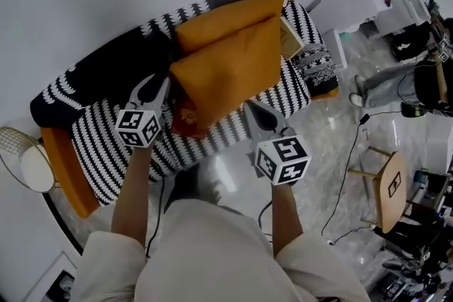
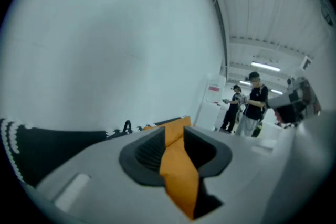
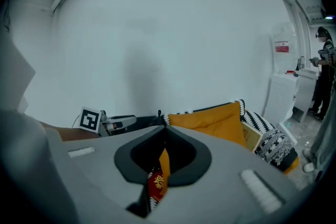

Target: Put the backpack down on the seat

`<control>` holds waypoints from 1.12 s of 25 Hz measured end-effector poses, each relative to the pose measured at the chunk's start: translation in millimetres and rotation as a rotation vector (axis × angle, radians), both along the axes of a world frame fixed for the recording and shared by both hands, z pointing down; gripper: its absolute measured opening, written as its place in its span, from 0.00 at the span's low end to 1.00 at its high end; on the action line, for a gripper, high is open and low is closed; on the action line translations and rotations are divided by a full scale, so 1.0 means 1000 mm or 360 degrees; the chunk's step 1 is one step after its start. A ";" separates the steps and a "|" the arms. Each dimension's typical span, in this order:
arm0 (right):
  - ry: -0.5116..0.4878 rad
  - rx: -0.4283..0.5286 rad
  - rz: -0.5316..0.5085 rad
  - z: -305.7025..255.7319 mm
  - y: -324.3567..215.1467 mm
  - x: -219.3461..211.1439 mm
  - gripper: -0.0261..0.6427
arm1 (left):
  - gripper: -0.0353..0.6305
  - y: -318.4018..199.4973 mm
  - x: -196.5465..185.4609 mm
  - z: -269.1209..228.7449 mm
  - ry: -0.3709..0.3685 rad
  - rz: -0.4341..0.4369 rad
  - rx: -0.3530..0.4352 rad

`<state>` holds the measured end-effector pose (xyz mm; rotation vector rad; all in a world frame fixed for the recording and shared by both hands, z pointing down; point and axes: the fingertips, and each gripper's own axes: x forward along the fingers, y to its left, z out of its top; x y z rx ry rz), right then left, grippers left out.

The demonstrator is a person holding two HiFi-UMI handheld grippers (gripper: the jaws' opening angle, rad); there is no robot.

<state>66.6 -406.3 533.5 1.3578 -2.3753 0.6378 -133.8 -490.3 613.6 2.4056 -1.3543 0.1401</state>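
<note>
Pinching soft orange cloth backpack (image 1: 233, 60) — L tongs (image 1: 163, 83), R tongs (image 1: 250, 107) — near striped seat (image 1: 106, 141).

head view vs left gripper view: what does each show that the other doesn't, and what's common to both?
Head view only: the right gripper, a wooden stool and a black cable on the floor.
Left gripper view only: two standing people in dark tops and ceiling strip lights.
Both: the orange fabric backpack, the left gripper clamped on its orange strap, the black-and-white striped seat and the white wall.
</note>
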 end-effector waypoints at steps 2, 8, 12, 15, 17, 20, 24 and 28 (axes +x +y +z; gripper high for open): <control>-0.0013 0.0042 -0.0006 -0.012 0.022 0.000 0.05 | 0.21 0.029 0.010 -0.020 -0.0038 0.0084 0.0055; -0.0074 0.0144 -0.0026 -0.042 0.094 0.005 0.05 | 0.08 0.119 0.037 -0.066 -0.0135 0.0222 0.0199; -0.0080 0.0174 -0.0046 -0.057 0.136 0.008 0.05 | 0.06 0.176 0.052 -0.088 -0.0263 0.0305 0.0237; -0.0094 0.0220 -0.0055 -0.071 0.164 0.010 0.05 | 0.06 0.214 0.057 -0.105 -0.0286 0.0298 0.0271; -0.0092 0.0250 -0.0065 -0.079 0.186 0.011 0.05 | 0.06 0.240 0.060 -0.115 -0.0289 0.0283 0.0296; -0.0085 0.0284 -0.0087 -0.089 0.219 0.013 0.05 | 0.06 0.278 0.066 -0.132 -0.0312 0.0262 0.0335; -0.0096 0.0320 -0.0115 -0.099 0.254 0.016 0.05 | 0.06 0.321 0.074 -0.151 -0.0348 0.0248 0.0384; -0.0107 0.0359 -0.0137 -0.111 0.281 0.019 0.05 | 0.06 0.354 0.081 -0.167 -0.0363 0.0237 0.0423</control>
